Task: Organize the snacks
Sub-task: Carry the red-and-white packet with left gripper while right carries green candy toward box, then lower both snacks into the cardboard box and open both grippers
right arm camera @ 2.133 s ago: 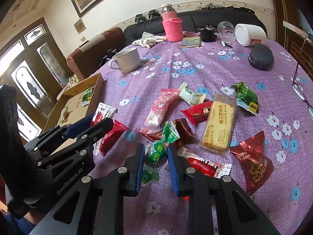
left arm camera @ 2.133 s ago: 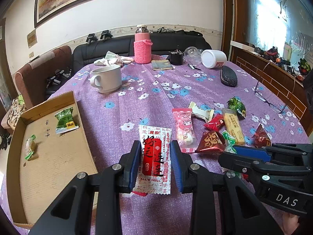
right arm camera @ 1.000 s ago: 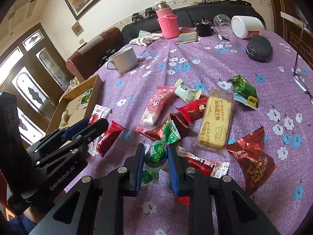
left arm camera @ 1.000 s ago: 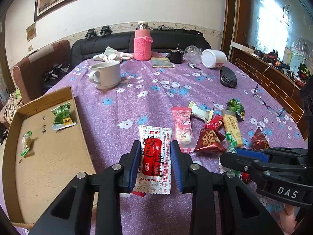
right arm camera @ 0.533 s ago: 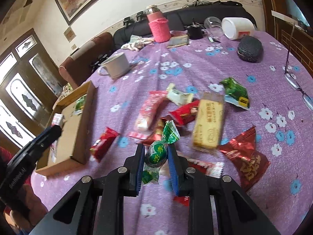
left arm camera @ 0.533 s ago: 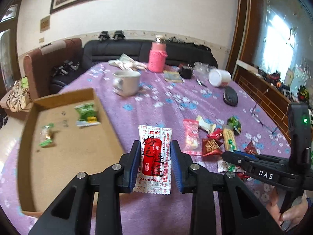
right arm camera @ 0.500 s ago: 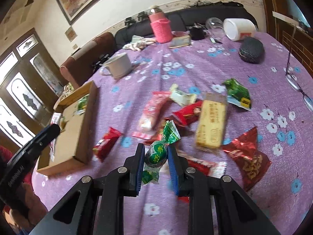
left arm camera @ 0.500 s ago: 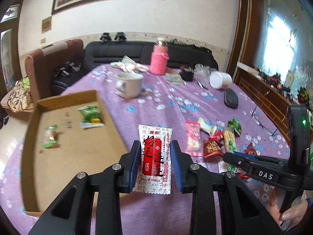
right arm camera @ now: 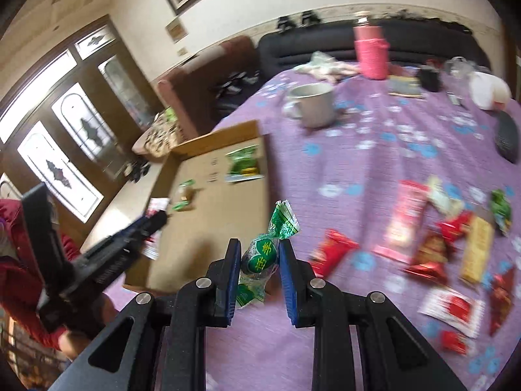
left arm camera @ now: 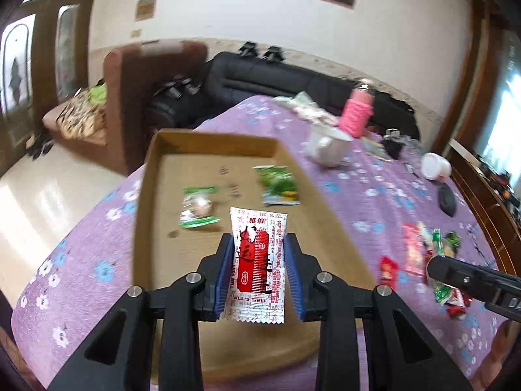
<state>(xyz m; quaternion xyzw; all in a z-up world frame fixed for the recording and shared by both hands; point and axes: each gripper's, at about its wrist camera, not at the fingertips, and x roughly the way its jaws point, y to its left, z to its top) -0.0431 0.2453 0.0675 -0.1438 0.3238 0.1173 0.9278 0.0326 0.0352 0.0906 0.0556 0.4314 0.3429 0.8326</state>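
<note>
While both grippers carry a snack each, the job looks early on: only two green packets (left arm camera: 279, 184) and (left arm camera: 197, 207) lie in the cardboard box (left arm camera: 153, 176), upper middle of the left view. The left gripper (left arm camera: 259, 270) is clamped tight on a red-and-white sachet (left arm camera: 259, 260), hanging over the box's near end, not released yet. The right gripper (right arm camera: 259, 262) is pinched on a green candy (right arm camera: 262, 255), twist ends sticking out, above the purple counter (right arm camera: 374, 163) just right of the box (right arm camera: 228, 202). Left on the counter, right side of the right view: a pink bar (right arm camera: 405, 216), a yellow biscuit pack (right arm camera: 477, 249), several red packets (right arm camera: 332, 251), a green one (right arm camera: 501, 207), and a second red-and-white sachet (right arm camera: 452, 306) lower right. Roughly ten pieces to go; exact count blurred. Mug (right arm camera: 314, 104) and pink flask (right arm camera: 371, 53) upper middle, not snacks.
</note>
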